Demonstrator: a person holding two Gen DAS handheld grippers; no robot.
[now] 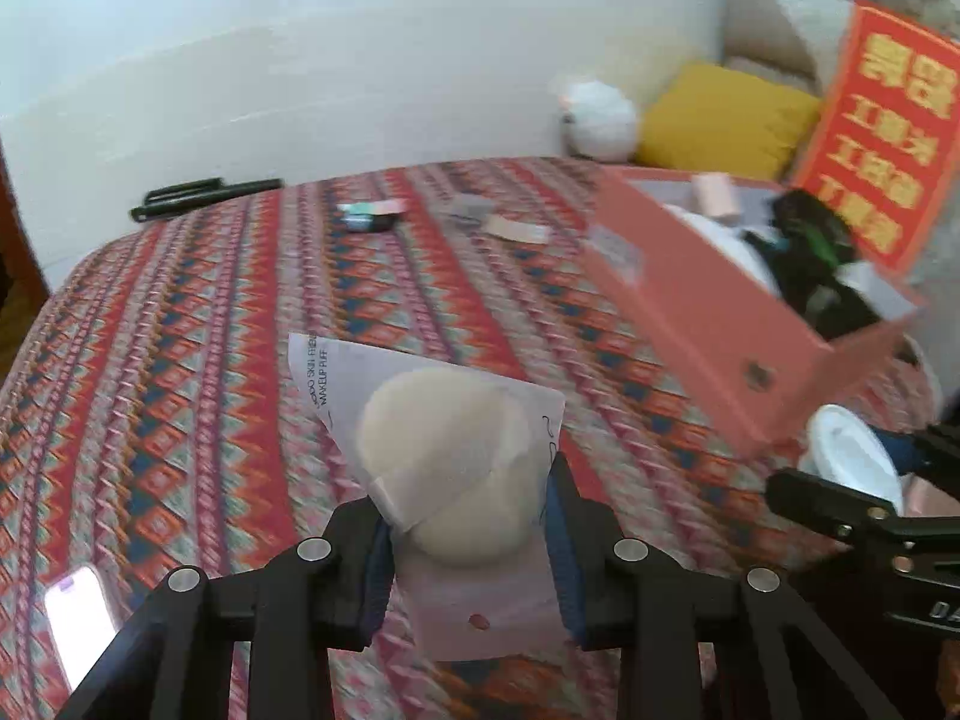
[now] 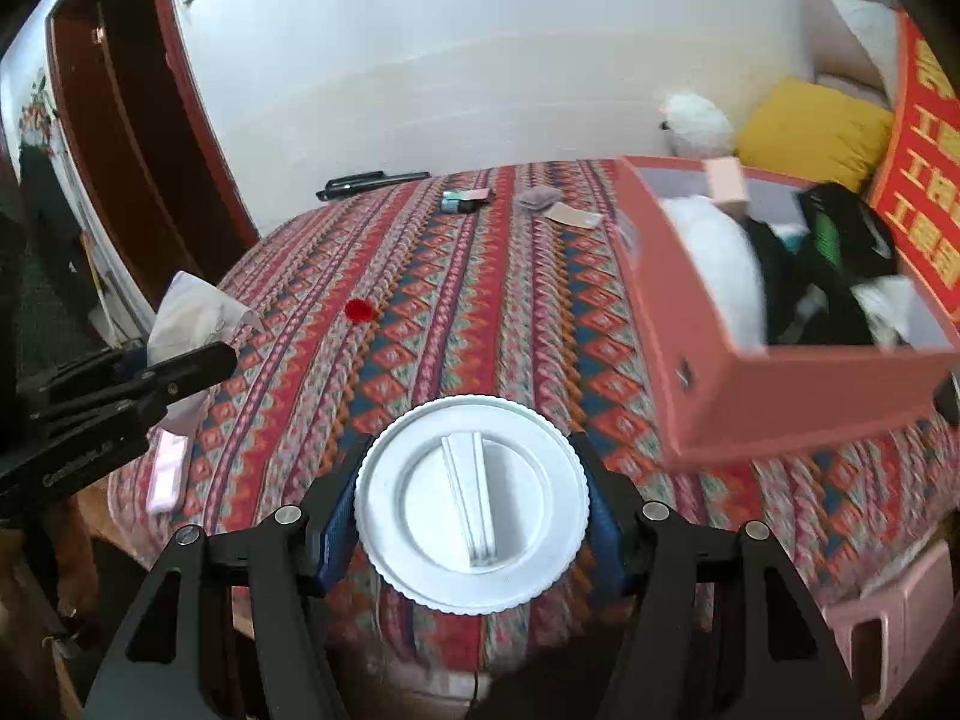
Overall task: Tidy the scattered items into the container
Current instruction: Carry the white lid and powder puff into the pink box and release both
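Observation:
My left gripper (image 1: 468,516) is shut on a beige makeup puff in a clear packet (image 1: 444,462), held above the patterned cloth. My right gripper (image 2: 471,504) is shut on a round white ribbed lid (image 2: 471,501), near the front edge of the table. The pink box (image 1: 708,300) stands open at the right, with white and black items inside; in the right wrist view the pink box (image 2: 780,396) is just right of the lid. The left gripper with its puff packet (image 2: 192,318) shows at the far left of the right wrist view.
Far across the cloth lie black pens (image 2: 372,183), a small teal and pink item (image 2: 465,199), a grey piece (image 2: 537,197) and a tan packet (image 2: 573,216). A phone (image 1: 78,618) lies at the near left, a small red cap (image 2: 359,309) mid-cloth. A red sign (image 1: 882,132) stands behind the box.

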